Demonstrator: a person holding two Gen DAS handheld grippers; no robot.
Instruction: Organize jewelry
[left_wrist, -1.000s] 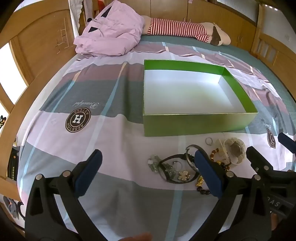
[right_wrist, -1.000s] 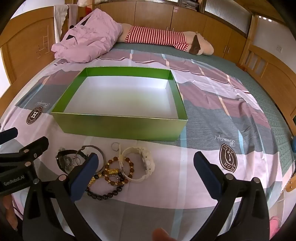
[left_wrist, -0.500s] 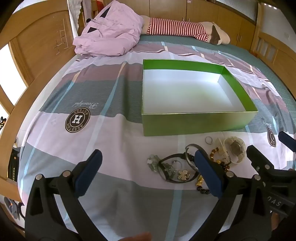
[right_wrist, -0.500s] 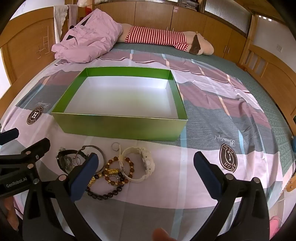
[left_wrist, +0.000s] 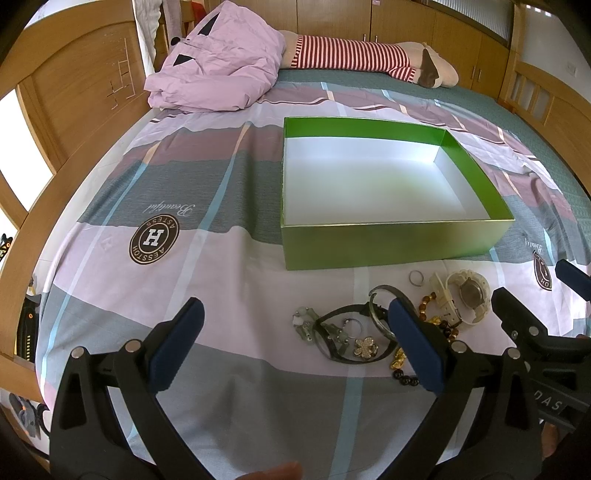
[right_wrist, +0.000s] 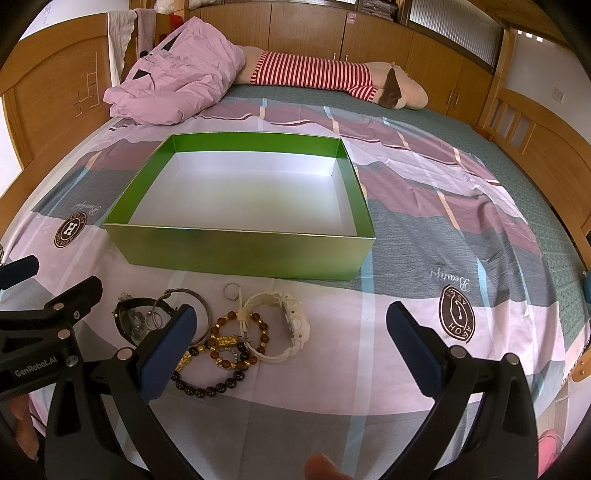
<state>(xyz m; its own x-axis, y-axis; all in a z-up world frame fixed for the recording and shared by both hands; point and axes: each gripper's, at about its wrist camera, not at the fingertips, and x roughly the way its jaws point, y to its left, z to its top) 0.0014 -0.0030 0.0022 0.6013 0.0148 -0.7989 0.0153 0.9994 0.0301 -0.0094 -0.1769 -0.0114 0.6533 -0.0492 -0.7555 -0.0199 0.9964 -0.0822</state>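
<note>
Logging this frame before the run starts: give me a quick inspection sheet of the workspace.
Surface: bed sheet, patterned, lightly wrinkled.
Job's things: green box open, nothing inside; in front of it on the sheet lie a white watch, a small ring, a metal bangle, a black watch, amber beads, dark beads, gold charms and a flower brooch, partly overlapping.
Clutter: pink jacket and striped plush toy at the far end.
Grippers: left gripper open, holding nothing; right gripper open, holding nothing.
Cables: nothing seen.
Surroundings: wooden bed frame, wooden cabinets behind.
</note>
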